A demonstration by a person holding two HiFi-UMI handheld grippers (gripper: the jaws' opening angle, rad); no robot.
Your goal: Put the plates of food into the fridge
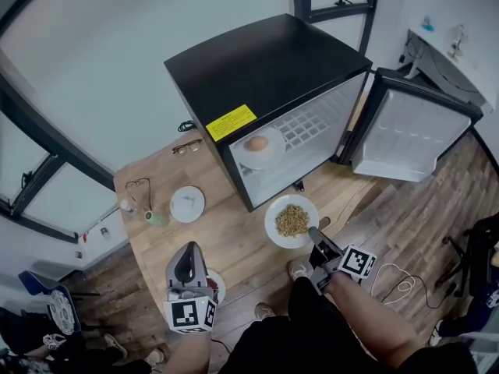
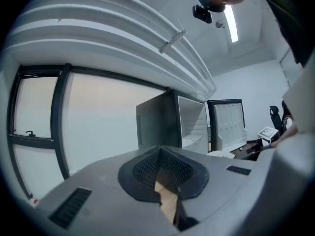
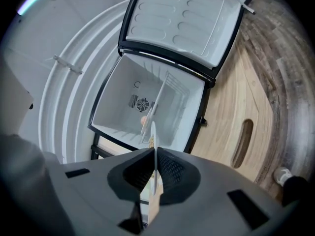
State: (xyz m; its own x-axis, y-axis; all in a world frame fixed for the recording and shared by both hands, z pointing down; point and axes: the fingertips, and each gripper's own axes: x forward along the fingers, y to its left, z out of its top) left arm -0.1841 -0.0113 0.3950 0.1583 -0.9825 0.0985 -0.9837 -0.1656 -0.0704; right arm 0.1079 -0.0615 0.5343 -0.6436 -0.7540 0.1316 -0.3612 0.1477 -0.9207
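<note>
A black mini fridge (image 1: 261, 68) stands on the wooden table (image 1: 234, 248) with its door (image 1: 409, 135) swung wide open. On its wire shelf sits a white plate with a round brownish food (image 1: 260, 145). My right gripper (image 1: 313, 234) is shut on the rim of a white plate of tan grainy food (image 1: 291, 220), held in front of the open fridge. In the right gripper view this plate (image 3: 153, 132) shows edge-on between the jaws, facing the fridge interior (image 3: 133, 107). My left gripper (image 1: 189, 249) hovers over the table's near left, jaws together and empty (image 2: 158, 154).
A small white plate (image 1: 187, 203), a green bottle (image 1: 154, 218) and two pairs of glasses (image 1: 185, 146) lie on the table's left. Another white plate (image 1: 218, 287) sits under the left gripper. A cable (image 1: 401, 285) lies on the wood floor at right.
</note>
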